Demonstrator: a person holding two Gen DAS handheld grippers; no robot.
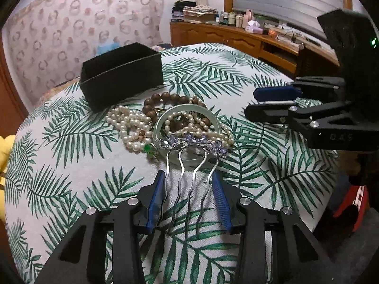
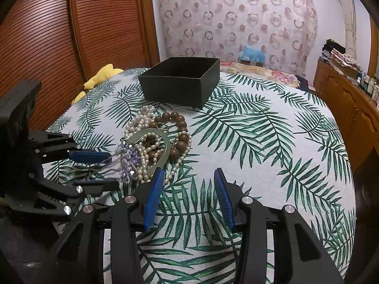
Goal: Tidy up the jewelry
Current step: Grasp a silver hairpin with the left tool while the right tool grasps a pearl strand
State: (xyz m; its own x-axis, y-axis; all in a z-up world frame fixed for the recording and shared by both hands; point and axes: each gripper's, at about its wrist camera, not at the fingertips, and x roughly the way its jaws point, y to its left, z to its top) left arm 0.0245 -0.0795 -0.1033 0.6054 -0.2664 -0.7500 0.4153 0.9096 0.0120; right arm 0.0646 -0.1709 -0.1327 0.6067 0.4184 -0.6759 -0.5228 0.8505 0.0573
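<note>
A jewelry pile lies mid-table on the palm-leaf cloth. It holds pearl strands, a brown wooden bead bracelet and a pale green bangle. A silver hair comb with purple crystals rests on the pile's near edge. Its wavy prongs run back between the blue pads of my left gripper, which is shut on them. My right gripper hangs open and empty over bare cloth beside the pile. An open black box stands behind the jewelry.
A small green pendant lies by the pearls. A yellow plush sits at the table's far left edge before slatted wooden doors. A wooden cabinet with bottles runs along the right wall.
</note>
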